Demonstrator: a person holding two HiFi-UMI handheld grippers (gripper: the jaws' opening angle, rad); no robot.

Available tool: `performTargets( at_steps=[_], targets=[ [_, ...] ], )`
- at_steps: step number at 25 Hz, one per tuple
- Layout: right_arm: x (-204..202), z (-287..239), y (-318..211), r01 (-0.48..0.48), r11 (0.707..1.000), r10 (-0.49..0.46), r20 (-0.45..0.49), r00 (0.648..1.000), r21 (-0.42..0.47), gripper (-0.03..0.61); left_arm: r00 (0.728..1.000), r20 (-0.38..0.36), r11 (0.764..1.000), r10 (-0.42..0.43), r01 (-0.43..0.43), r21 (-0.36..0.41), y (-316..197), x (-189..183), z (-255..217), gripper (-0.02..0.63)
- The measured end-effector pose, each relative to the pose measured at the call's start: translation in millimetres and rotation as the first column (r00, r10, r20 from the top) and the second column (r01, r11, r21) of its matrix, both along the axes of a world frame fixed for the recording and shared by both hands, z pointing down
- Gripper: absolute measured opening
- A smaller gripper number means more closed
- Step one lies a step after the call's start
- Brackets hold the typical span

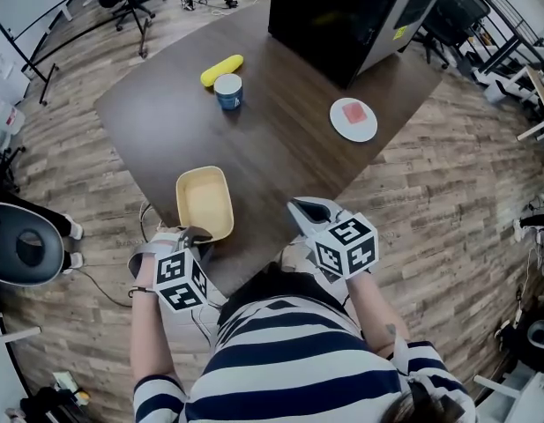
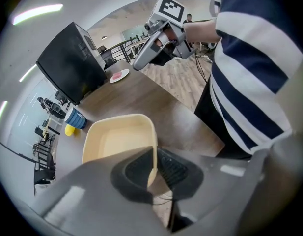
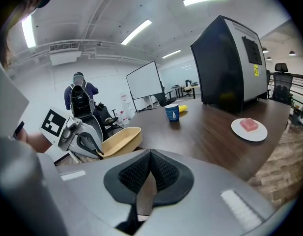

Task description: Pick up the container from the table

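The container (image 1: 204,203) is a shallow tan tub at the table's near edge, empty inside. My left gripper (image 1: 197,236) is shut on its near rim. In the left gripper view the tub (image 2: 119,141) stretches away from the jaws, and its thin wall is pinched between the black pads (image 2: 173,168). The right gripper view shows the tub (image 3: 119,140) tilted at the table corner with the left gripper (image 3: 87,141) on it. My right gripper (image 1: 309,211) hovers over the near table edge, right of the tub, shut (image 3: 150,173) with nothing in it.
A blue cup (image 1: 228,92) and a yellow object (image 1: 220,70) sit far on the brown table (image 1: 280,139). A white plate (image 1: 353,119) with a pink piece lies at right. A big black machine (image 1: 342,16) stands at the back. Office chairs ring the table.
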State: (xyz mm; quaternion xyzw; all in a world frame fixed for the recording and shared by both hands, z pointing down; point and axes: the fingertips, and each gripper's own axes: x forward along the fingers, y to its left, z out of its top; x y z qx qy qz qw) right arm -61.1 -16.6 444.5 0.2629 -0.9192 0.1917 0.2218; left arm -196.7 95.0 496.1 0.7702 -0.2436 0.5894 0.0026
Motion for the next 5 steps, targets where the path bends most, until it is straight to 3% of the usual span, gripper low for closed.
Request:
performTargets(
  at_steps=[5],
  targets=[
    [3.3, -1.0, 0.1, -0.014, 1.000, 0.014, 0.005, 1.000, 0.003, -0.003, 1.000, -0.002, 1.000, 0.016, -0.016, 0.013, -6.1, 5.0, -3.4, 0.000]
  ],
)
